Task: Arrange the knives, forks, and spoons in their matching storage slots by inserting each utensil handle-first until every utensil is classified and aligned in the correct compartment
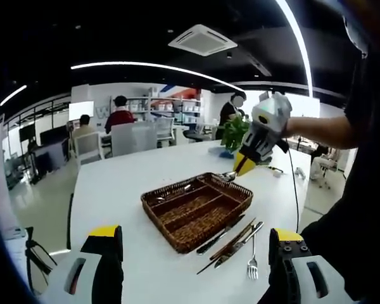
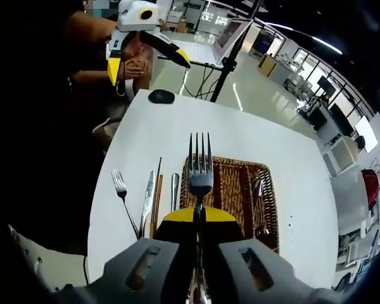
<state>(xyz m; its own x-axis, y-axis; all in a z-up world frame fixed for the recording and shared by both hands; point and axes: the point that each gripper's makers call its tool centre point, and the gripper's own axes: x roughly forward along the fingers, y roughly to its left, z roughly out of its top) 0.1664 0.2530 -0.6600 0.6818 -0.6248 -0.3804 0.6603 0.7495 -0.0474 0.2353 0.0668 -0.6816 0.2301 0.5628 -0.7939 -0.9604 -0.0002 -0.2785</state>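
Held fork: gripped by its handle, prongs pointing straight away from the right gripper, above the near edge of the basket.
Right jaws: squeezed tight on the fork.
Basket: brown wicker with long slots, on the white tabletop; a spoon lies in one slot.
Loose pieces: a fork, knife and chopsticks lie side by side just beside the basket.
Left gripper: jaws wide apart, holding nothing.

Both views face each other across the wicker tray, sharing it.
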